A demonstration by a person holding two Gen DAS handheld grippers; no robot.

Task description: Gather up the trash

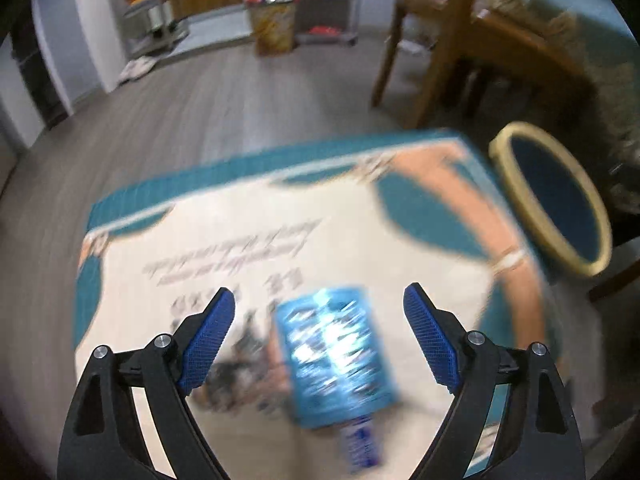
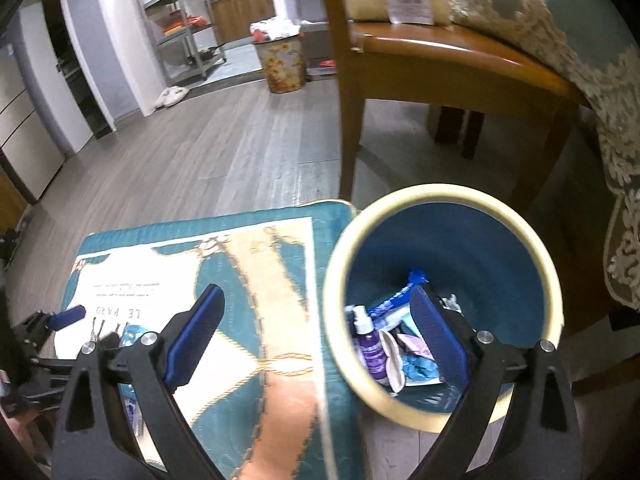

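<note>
**Q:** Wrapper status? Where's it sitting and which way does it run?

**A:** Shiny blue wrapper (image 1: 336, 356) is lying flat on the teal and cream rug (image 1: 224, 240), right between the fingers of the left gripper (image 1: 320, 336). It's longer than it is wide, and in the left wrist view the long axis runs roughly away from the camera, leaning a little to the left at the far end. The near end trails off into a narrower darker blue bit. Pretty blurry, so I can't read any print on it.

**Q:** Jaws?

**A:** Left jaws are spread wide, nothing touching the wrapper on either side. Right gripper (image 2: 316, 332) is also gaping and holding nothing; it hangs over the edge of the rug and the bin (image 2: 416, 196).

**Q:** What's in the bin?

**A:** Cream rim, blue inside, standing just beside the rug near a wooden chair (image 2: 440, 60). There's a purple bottle (image 2: 370, 344) plus crumpled blue and white packaging at the bottom.
</note>
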